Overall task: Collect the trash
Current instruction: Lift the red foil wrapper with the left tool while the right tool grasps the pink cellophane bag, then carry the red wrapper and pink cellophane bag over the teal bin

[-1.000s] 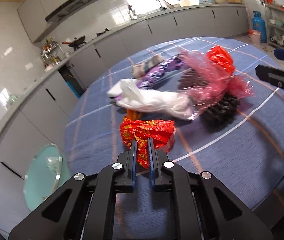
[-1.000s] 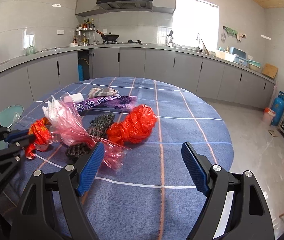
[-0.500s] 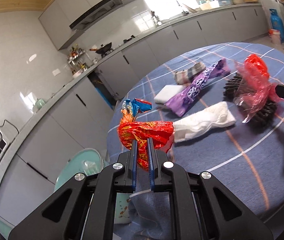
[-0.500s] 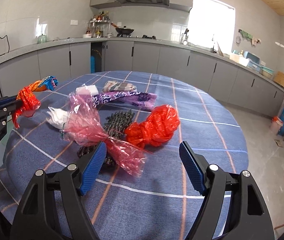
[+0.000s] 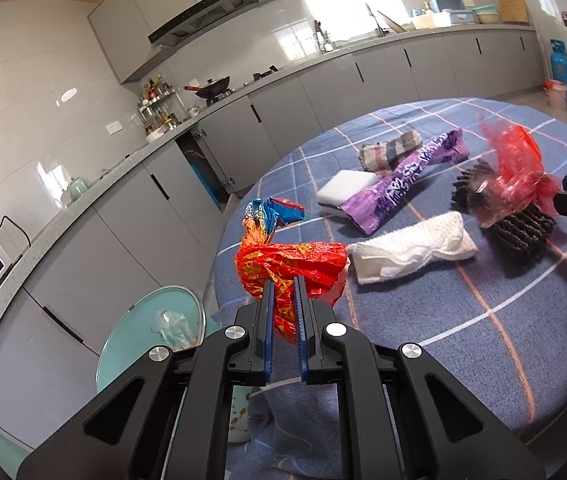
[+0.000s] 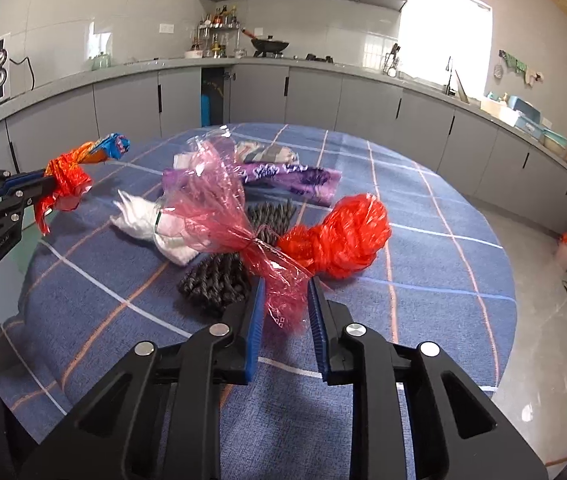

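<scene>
Your right gripper (image 6: pixel 283 312) fingers have just closed onto the pink cellophane wrapper (image 6: pixel 219 208), its long axis running ahead-left; your left gripper (image 5: pixel 283 320) fingers clamp the red snack wrapper (image 5: pixel 289 264) tight.

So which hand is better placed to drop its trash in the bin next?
Left, likely. The left gripper holds the red wrapper lifted near the table edge above the teal bin; the right gripper has just closed on the pink cellophane.

Table (image 6: pixel 423 280) at frame centre bears a towel (image 6: pixel 151 228) left of a scrubber (image 6: pixel 219 280); a long packet (image 6: pixel 291 178) lies behind; counter (image 6: pixel 323 68) across the top.
</scene>
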`<state>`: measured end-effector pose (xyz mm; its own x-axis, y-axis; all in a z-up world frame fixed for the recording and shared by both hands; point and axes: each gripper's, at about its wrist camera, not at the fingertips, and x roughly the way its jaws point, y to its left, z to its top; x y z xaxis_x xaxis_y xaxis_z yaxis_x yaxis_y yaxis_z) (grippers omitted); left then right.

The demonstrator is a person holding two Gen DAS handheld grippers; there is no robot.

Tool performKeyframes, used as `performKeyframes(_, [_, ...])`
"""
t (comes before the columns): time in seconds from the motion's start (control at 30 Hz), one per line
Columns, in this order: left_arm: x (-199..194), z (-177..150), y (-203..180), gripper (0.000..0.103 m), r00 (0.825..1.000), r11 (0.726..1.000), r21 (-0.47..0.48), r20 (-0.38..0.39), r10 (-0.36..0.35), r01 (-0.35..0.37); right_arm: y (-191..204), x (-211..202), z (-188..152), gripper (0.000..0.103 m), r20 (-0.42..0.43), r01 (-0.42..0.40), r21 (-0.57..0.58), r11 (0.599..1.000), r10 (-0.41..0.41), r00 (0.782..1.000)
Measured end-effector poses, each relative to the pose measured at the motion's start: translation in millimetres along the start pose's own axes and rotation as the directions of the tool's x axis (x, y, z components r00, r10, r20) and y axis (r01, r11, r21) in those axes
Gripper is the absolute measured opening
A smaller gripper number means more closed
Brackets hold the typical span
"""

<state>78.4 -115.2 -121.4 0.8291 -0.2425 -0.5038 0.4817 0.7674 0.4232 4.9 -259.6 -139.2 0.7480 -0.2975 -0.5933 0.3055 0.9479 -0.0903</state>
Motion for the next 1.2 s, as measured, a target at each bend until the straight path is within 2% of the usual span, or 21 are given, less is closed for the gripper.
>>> performKeyframes(0.3, [-9,7,20,0.01,0.997,0.997,-0.041,0.03,0.064,-0.063,6,-16,21,0.02,0.028,0.034,0.015,0.999,-0.034,0.999])
performKeyframes(0.57, [-13,6,43,0.01,0.99,0.988,-0.067,0.034,0.138,-0.136,28,-14,48,0.02,0.048,0.061,-0.025,0.998,-0.06,0.997])
performKeyframes(0.77, [-8,4,65,0.01,0.983,0.978,-0.101,0.01,0.183,-0.182,53,-9,66,0.02,0.064,0.036,-0.068,0.997,-0.031,0.997])
performKeyframes(1.2, [6,-5,125,0.01,0.955,0.937,-0.186,-0.073,0.286,-0.295,102,4,90,0.02,0.078,-0.038,-0.133,0.99,0.048,0.996])
